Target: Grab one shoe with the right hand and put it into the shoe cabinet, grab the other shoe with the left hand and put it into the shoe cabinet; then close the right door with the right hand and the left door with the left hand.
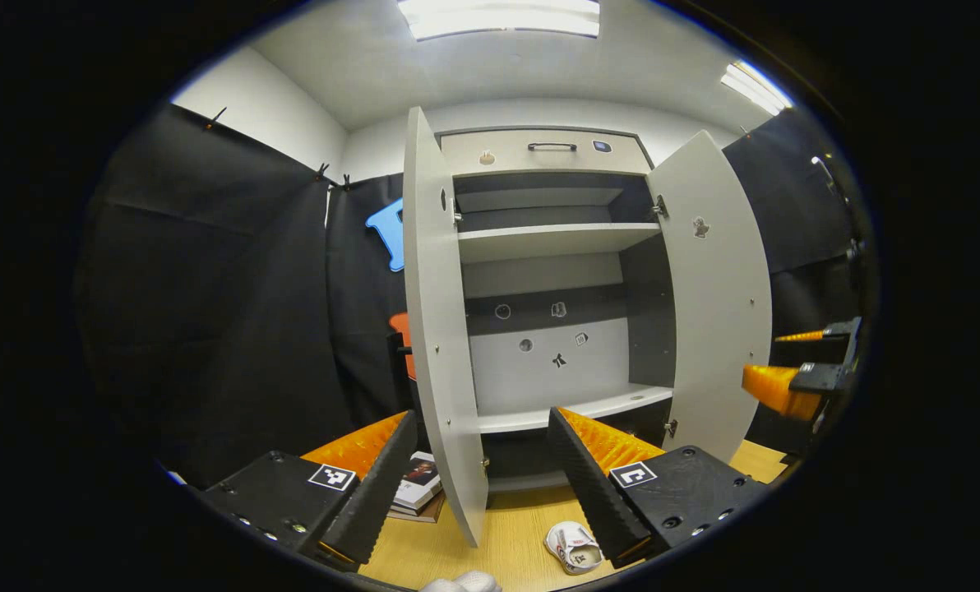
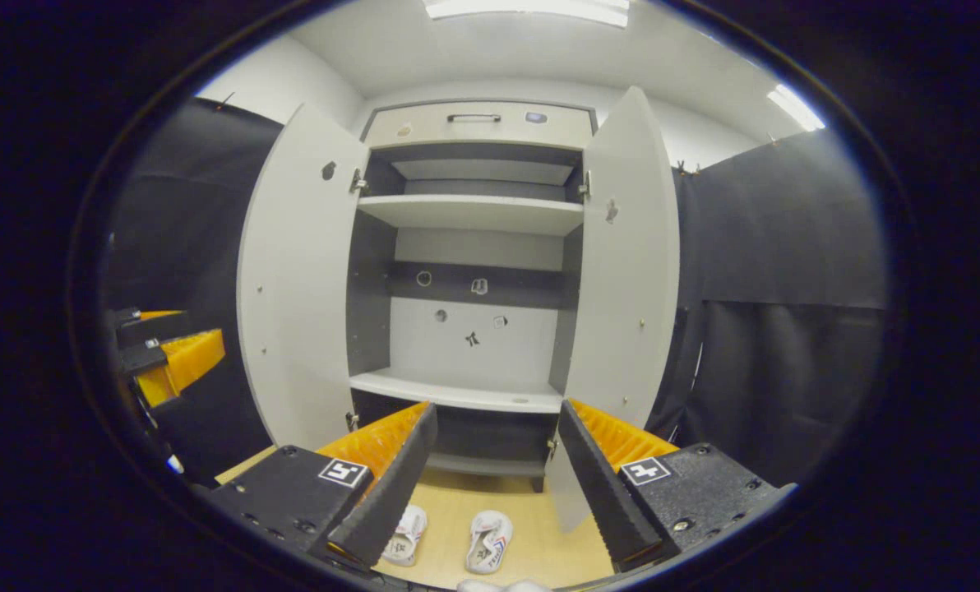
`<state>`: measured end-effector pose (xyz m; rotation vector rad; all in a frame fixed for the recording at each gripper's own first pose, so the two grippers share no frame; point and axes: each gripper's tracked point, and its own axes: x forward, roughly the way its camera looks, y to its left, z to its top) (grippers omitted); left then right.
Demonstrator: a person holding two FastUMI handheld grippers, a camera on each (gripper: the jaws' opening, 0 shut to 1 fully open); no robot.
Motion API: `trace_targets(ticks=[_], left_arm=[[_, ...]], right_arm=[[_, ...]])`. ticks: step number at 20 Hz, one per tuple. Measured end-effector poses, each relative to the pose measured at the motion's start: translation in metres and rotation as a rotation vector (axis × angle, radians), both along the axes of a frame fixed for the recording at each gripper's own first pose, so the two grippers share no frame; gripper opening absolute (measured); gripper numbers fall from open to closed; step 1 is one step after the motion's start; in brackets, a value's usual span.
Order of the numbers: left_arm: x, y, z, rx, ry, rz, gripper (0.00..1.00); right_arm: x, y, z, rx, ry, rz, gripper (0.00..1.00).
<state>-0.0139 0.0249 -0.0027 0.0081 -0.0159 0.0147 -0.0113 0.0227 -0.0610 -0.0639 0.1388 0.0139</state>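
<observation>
Fingers of both grippers stand spread apart with nothing between them, held up before the open shoe cabinet (image 2: 473, 247). Seen in the right gripper view, the right gripper (image 2: 496, 473) points at the cabinet's lower bay, while the left gripper (image 2: 165, 358) shows at the far left edge, level with the left door (image 2: 297, 279). In the left gripper view, the left gripper (image 1: 483, 473) straddles the edge of that same door (image 1: 436, 329), and the right gripper (image 1: 794, 370) shows at the far right, just past the right door (image 1: 716, 288).

Both doors hang wide open. Inside the cabinet, the upper shelf (image 2: 473, 212) and lower shelf (image 2: 457, 393) are bare, with small stickers on the back panel and a handled drawer (image 2: 478, 123) on top.

Both shoes (image 2: 490, 541) lie side by side on the wooden desk (image 2: 531, 559) in front of the cabinet, one (image 2: 406, 534) partly hidden behind a finger of the right gripper. In the left gripper view, one shoe (image 1: 574, 547) shows beside the near finger.

Books (image 1: 416, 489) are stacked on the desk by the left door.
</observation>
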Motion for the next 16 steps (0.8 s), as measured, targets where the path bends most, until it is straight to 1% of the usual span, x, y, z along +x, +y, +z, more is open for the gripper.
trace_targets(ticks=[1,2,3,5,8,12,14,16], left_arm=[[-0.001,0.001,-0.001,0.000,0.000,-0.001,0.96],[-0.001,0.003,-0.002,0.001,0.002,-0.001,0.96],[-0.002,0.004,-0.004,0.002,0.006,-0.001,0.96],[-0.001,0.007,-0.008,0.001,0.015,-0.002,0.96],[-0.001,0.009,-0.014,-0.016,0.029,0.000,0.96],[-0.003,0.013,-0.014,0.001,0.045,0.021,0.96],[-0.007,0.012,-0.012,-0.004,0.044,0.025,0.96],[-0.009,0.015,-0.013,0.004,0.045,0.047,0.96]], right_arm=[[0.000,0.003,-0.024,-0.014,0.054,0.006,0.97],[-0.003,0.004,-0.049,-0.023,0.107,0.009,0.94],[-0.007,0.006,-0.080,-0.028,0.175,0.014,0.97],[-0.019,0.006,-0.142,-0.054,0.317,0.018,0.97],[-0.027,0.010,-0.221,-0.089,0.474,0.045,0.97],[-0.014,0.019,-0.296,-0.061,0.580,0.068,0.97],[-0.003,0.023,-0.317,-0.038,0.596,0.072,0.96],[0.010,0.025,-0.341,-0.006,0.619,0.065,0.94]])
